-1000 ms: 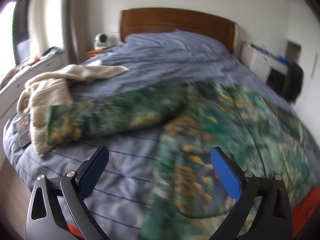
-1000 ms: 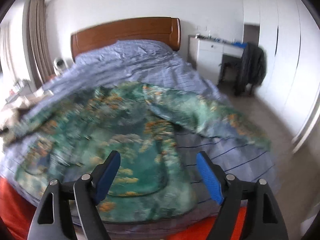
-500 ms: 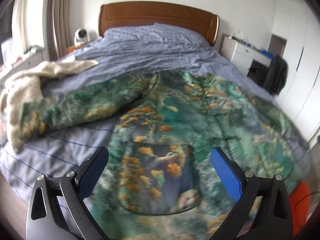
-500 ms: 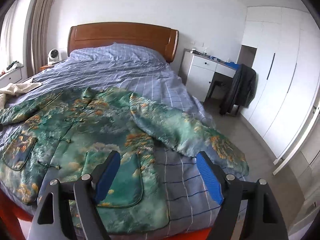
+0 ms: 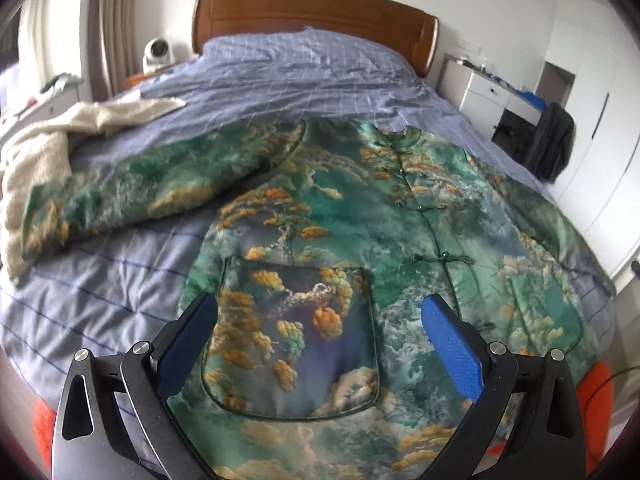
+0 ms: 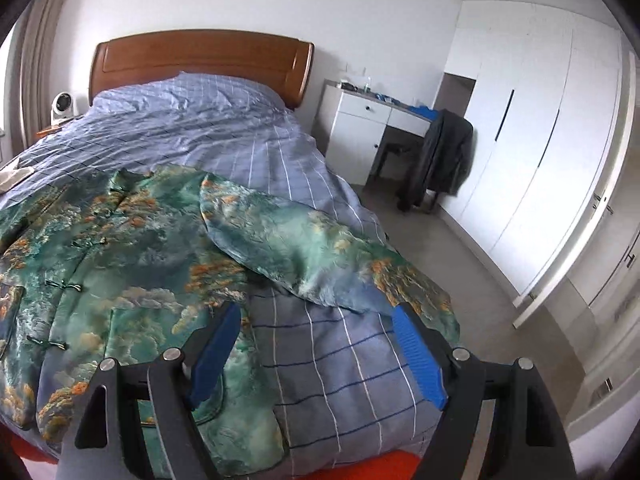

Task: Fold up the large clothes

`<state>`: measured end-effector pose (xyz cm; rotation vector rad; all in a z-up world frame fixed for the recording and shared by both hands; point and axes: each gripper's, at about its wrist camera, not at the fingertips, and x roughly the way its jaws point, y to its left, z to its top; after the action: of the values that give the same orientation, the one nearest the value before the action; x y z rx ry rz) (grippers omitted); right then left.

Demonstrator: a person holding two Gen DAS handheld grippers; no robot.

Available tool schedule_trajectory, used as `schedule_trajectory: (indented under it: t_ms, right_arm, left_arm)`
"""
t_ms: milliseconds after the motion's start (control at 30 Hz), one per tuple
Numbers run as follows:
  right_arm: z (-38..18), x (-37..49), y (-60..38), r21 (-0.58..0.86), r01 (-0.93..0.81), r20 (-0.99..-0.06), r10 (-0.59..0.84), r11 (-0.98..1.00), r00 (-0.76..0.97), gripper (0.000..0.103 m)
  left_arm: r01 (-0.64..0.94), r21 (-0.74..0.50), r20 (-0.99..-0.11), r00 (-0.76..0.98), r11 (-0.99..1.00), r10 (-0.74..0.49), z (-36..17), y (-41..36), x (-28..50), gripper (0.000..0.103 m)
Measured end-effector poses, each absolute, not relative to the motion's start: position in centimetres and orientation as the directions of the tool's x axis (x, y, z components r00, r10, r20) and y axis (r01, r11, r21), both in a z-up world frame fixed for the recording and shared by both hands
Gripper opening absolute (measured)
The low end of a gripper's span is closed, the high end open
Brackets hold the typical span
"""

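A large green jacket with orange and cloud patterns [image 5: 360, 216] lies spread front-up on the bed, collar toward the headboard, both sleeves stretched out to the sides. In the right wrist view the jacket [image 6: 100, 264] fills the left and its right sleeve [image 6: 320, 264] reaches toward the bed's right edge. My left gripper [image 5: 318, 316] is open and empty, above the jacket's lower left pocket. My right gripper [image 6: 316, 328] is open and empty, above the bare quilt between the jacket's hem and the right sleeve.
The bed has a blue checked quilt [image 5: 304, 68] and a wooden headboard [image 6: 200, 60]. A cream knitted garment [image 5: 44, 144] lies at the bed's left edge. A white desk and a chair with a dark coat [image 6: 444, 156] stand right of the bed, beside white wardrobes [image 6: 532, 176].
Both views have steadied after blurred motion. The left gripper has swung right from the left sleeve to over the jacket's pocket. The right gripper has shifted right toward the right sleeve.
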<state>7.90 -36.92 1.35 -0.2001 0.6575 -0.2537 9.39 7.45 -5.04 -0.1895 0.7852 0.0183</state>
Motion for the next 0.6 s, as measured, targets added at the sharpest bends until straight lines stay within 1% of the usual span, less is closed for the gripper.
schedule_trajectory:
  t_ms: [100, 167, 200, 267, 300, 367, 533, 600]
  right_arm:
    - [0.9, 7.9, -37.2, -0.262, 0.165, -0.585, -0.292, 0.951, 0.757, 0.080]
    - [0.3, 7.9, -37.7, -0.233, 0.138, -0.608, -0.255, 0.963, 0.751, 0.080]
    - [-0.3, 7.9, -38.4, -0.191, 0.119, -0.628, -0.214, 0.974, 0.748, 0.080]
    - [-1.7, 8.2, -40.6, -0.066, 0.105, -0.670, -0.123, 0.992, 0.733, 0.080]
    - [-2.6, 8.2, -42.4, 0.029, 0.119, -0.687, -0.066, 0.993, 0.724, 0.080]
    - [-4.0, 8.3, -45.8, 0.161, 0.186, -0.699, -0.021, 0.969, 0.715, 0.080]
    - [-6.0, 8.7, -55.3, 0.463, 0.315, -0.633, 0.061, 0.828, 0.772, 0.080]
    - [-7.7, 9.6, -58.4, 0.560, 0.372, -0.633, 0.093, 0.740, 0.768, 0.080]
  left_arm:
    - [-0.101, -0.165, -0.706, 0.707, 0.981, -0.046, -5.1, 7.7, 9.3, 0.102]
    - [-0.110, -0.146, -0.706, 0.708, 0.983, -0.026, -4.9, 7.7, 9.2, 0.102]
    - [-0.116, -0.134, -0.704, 0.710, 0.984, -0.013, -4.9, 7.8, 9.1, 0.102]
    - [-0.128, -0.109, -0.702, 0.712, 0.986, 0.015, -5.0, 7.8, 8.8, 0.102]
    - [-0.132, -0.094, -0.702, 0.711, 0.987, 0.028, -5.1, 7.8, 8.7, 0.102]
    - [-0.137, -0.078, -0.706, 0.707, 0.987, 0.042, -5.4, 7.8, 8.5, 0.102]
    - [-0.134, -0.061, -0.725, 0.687, 0.989, 0.048, -6.1, 7.4, 8.7, 0.102]
    - [-0.131, -0.061, -0.727, 0.685, 0.990, 0.046, -6.1, 7.1, 8.8, 0.102]
